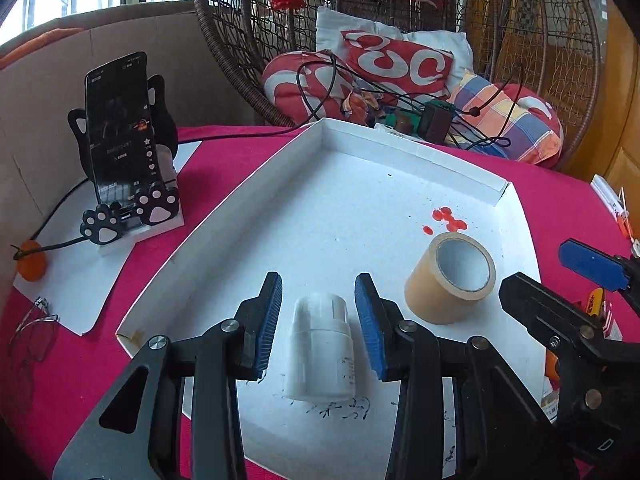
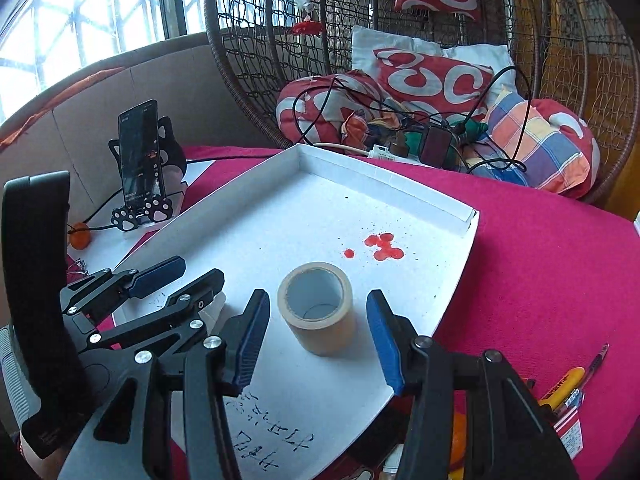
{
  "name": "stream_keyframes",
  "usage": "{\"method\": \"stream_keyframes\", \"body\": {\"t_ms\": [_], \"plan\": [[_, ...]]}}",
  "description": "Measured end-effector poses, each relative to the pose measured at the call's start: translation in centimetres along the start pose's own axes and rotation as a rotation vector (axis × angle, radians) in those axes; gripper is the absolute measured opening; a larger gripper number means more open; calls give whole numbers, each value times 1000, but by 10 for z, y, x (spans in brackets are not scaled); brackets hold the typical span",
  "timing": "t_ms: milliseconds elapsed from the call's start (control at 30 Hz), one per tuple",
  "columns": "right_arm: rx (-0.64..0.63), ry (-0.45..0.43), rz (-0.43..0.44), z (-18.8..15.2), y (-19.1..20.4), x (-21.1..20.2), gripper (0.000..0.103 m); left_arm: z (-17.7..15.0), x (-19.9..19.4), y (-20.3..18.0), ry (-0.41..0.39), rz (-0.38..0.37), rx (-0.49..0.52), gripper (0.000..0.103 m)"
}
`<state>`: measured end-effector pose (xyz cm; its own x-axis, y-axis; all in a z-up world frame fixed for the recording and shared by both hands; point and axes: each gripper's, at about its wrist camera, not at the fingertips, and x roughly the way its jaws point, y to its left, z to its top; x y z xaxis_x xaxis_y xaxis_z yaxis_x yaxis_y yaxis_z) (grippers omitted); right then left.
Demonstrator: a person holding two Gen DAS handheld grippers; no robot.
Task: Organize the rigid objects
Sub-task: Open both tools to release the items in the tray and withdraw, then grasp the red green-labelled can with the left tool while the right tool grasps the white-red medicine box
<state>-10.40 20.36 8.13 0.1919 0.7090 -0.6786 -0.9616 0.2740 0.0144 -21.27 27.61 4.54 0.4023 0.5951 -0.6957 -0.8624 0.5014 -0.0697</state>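
A white plastic bottle [image 1: 320, 352] lies in the white tray [image 1: 360, 184], cap pointing away from me. My left gripper [image 1: 319, 284] straddles it, open, with a gap between each blue pad and the bottle. A tan tape roll [image 1: 450, 280] stands on end to its right. In the right wrist view the same tape roll [image 2: 320, 308] sits between the fingers of my right gripper [image 2: 318, 296], which is open and clear of the roll on both sides. The left gripper [image 2: 200, 268] shows at the left there and hides most of the bottle [image 2: 216, 308].
A phone on a cat-paw stand [image 1: 120, 132] and an orange ball [image 1: 32, 266] stand left of the tray on the pink cloth. Red stains [image 1: 448, 218] mark the tray floor. Pens [image 2: 568, 388] lie at the right. A wicker chair with cushions and cables [image 2: 420, 120] is behind.
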Motion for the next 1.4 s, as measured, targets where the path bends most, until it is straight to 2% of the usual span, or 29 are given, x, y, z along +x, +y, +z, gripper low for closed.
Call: {"method": "stream_keyframes", "body": {"t_ms": [33, 67, 100, 200, 300, 367, 467, 533, 633, 733, 800, 867, 1133, 1200, 1300, 1400], "plan": [[-7, -8, -34, 0, -1, -4, 80, -1, -3, 5, 1, -2, -24, 80], [-15, -8, -52, 0, -1, -8, 95, -2, -6, 10, -2, 2, -46, 93], [-27, -1, -77, -1, -2, -13, 98, -4, -11, 15, -14, 11, -65, 103], [-94, 41, -210, -6, -5, -30, 99, -9, -25, 22, -31, 22, -90, 103], [-141, 87, -267, -16, -16, -48, 99, -14, -41, 19, -55, 8, -89, 103], [-203, 94, -324, -26, -22, -62, 99, -17, -50, 12, -67, -11, -71, 103], [-307, 86, -472, -45, -35, -77, 99, -21, -60, -7, -71, -48, -24, 103], [-316, 107, -528, -55, -51, -84, 99, -25, -65, -22, -67, -76, 15, 103], [-276, 156, -570, -70, -76, -92, 99, -33, -73, -45, -62, -159, 90, 103], [-254, 186, -622, -85, -93, -97, 99, -50, -84, -71, -35, -314, 196, 103], [-244, 202, -639, -92, -99, -100, 99, -64, -91, -90, -5, -405, 267, 103], [-224, 213, -640, -96, -106, -102, 99, -76, -95, -105, 27, -464, 317, 103], [-182, 205, -627, -105, -115, -108, 99, -105, -95, -136, 128, -560, 437, 103], [-176, 201, -622, -107, -116, -109, 99, -112, -93, -138, 159, -584, 434, 101], [-157, 200, -617, -109, -119, -109, 99, -119, -83, -134, 223, -590, 387, 86], [-131, 199, -607, -111, -124, -109, 99, -121, -79, -131, 245, -591, 365, 83]]}}
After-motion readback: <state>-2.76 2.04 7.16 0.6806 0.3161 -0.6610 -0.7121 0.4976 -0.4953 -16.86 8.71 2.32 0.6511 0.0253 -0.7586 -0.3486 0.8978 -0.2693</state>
